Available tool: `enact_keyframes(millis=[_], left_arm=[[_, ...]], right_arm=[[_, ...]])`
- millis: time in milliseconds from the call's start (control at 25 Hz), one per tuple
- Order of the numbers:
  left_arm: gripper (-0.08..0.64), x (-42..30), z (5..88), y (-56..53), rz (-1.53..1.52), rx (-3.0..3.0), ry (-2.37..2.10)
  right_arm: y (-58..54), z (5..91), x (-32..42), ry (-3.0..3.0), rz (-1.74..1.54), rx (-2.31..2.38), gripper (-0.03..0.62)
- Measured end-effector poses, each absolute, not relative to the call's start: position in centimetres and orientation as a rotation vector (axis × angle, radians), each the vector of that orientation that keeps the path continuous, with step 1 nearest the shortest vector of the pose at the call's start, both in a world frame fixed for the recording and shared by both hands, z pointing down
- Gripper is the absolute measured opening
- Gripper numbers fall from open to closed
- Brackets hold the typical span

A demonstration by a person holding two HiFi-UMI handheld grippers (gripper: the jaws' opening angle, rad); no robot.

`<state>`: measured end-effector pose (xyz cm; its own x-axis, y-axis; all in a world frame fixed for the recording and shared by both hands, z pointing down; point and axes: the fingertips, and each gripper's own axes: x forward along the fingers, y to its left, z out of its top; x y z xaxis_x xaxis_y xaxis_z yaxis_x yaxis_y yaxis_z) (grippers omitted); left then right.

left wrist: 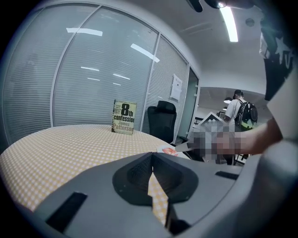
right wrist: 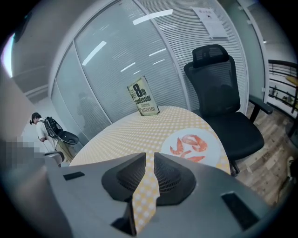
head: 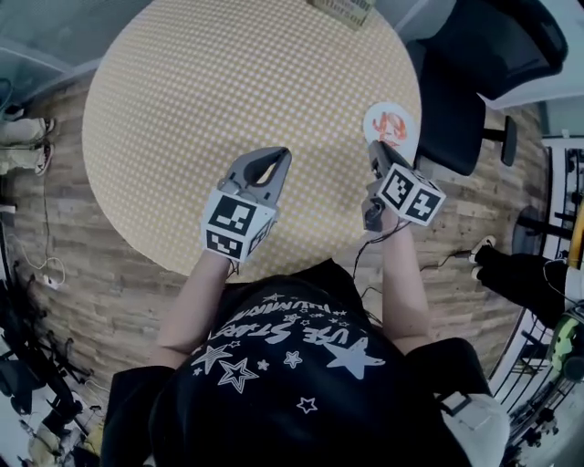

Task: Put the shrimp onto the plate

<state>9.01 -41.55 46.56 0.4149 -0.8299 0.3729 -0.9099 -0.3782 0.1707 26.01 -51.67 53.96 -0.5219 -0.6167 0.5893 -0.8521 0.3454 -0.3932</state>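
A white plate [head: 375,115] sits at the right edge of the round table [head: 219,82], with several orange shrimp [head: 393,127] lying on it. My right gripper [head: 375,148] hovers just at the near side of the plate, jaws shut with nothing between them. In the right gripper view the plate [right wrist: 213,152] and shrimp [right wrist: 192,142] lie just ahead to the right of the gripper [right wrist: 150,156]. My left gripper [head: 275,156] is over the table's near middle, shut and empty. In the left gripper view the gripper [left wrist: 151,156] points past the plate [left wrist: 163,149].
A book [head: 343,9] stands upright at the table's far edge. A black office chair [head: 474,73] stands beside the plate's side of the table. The floor is wood plank. A person with a backpack [left wrist: 240,111] stands further off.
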Motion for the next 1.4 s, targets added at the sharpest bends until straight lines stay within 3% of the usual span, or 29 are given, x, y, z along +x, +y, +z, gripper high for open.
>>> enact_keyframes(millis=[1080,1400], left_arm=[[0.008,2.8,43.6,-26.5,0.315,2.633,-1.17],[0.008,3.6,43.0,-23.3,0.283,2.658,-1.135]], right_arm=[[-31.2,47.5,18.4,-2.375,1.06,1.609,0.066],[-25.8,46.0,20.2,-2.391,1.024,1.646,0.065]])
